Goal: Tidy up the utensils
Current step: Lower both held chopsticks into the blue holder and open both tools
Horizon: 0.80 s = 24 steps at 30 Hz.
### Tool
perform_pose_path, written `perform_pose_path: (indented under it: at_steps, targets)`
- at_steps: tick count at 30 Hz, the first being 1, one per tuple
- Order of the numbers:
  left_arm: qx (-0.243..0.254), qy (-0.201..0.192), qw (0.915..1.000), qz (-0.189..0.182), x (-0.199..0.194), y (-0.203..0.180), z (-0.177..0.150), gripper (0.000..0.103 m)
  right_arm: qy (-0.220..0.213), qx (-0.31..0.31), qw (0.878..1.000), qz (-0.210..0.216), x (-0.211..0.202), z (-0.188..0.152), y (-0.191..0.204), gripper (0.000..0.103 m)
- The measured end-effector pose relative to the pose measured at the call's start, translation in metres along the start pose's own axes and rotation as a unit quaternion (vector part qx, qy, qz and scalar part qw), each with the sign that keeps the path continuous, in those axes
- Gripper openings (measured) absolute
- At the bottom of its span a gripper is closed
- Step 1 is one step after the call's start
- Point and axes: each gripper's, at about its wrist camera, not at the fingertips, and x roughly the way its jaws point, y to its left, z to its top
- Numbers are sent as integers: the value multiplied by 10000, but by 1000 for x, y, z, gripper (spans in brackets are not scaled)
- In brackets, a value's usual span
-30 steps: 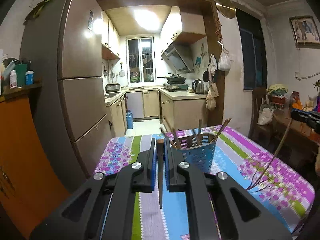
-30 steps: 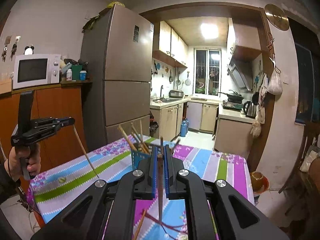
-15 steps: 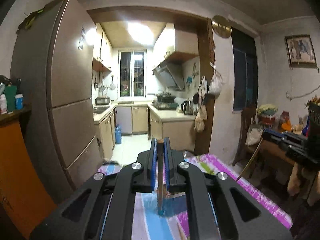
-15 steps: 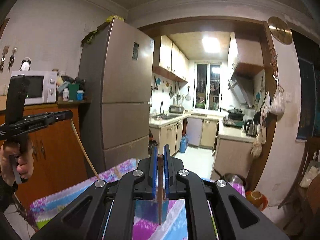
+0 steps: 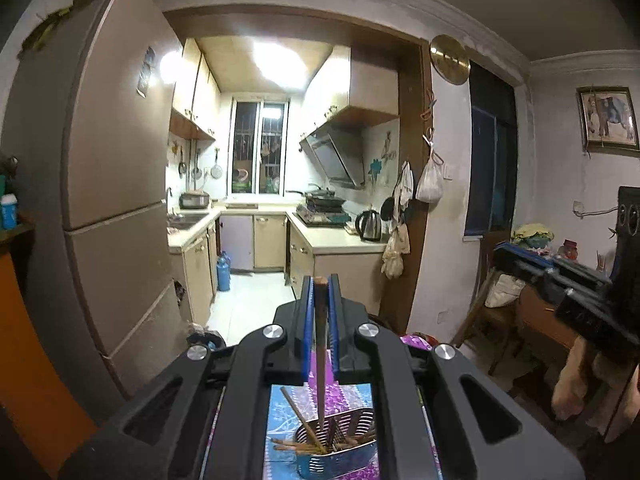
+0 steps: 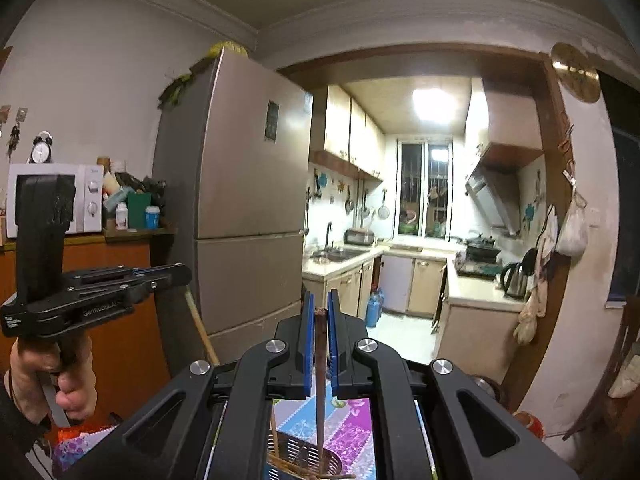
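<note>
My left gripper is shut on a brown chopstick that hangs straight down, its tip inside the blue utensil basket. The basket holds several chopsticks and stands on the flowered tablecloth. My right gripper is shut on another brown chopstick, whose tip points down into the same basket. In the right wrist view the left gripper shows at the left, held in a hand, its light chopstick slanting down. The right gripper also shows at the right of the left wrist view.
A tall fridge stands to the left of the kitchen doorway. An orange cabinet with a microwave stands at the far left. A wooden side table with clutter is at the right.
Both grippers have tilted up and moved over the basket. The table has dropped out of most of the view, and both chopstick tips now reach down into the basket.
</note>
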Motion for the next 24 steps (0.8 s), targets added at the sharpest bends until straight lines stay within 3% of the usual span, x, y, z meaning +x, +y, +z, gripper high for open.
perform_pose_path:
  at_steps: [9,24]
  targets:
    - [167,382,9991,-30,45,-7,-27,5,508,164,9985,94,61,-44,-6,7]
    - [47,566,9983,-91,77,1,-51,5,749,278,9967,134,86,-70,-8,7]
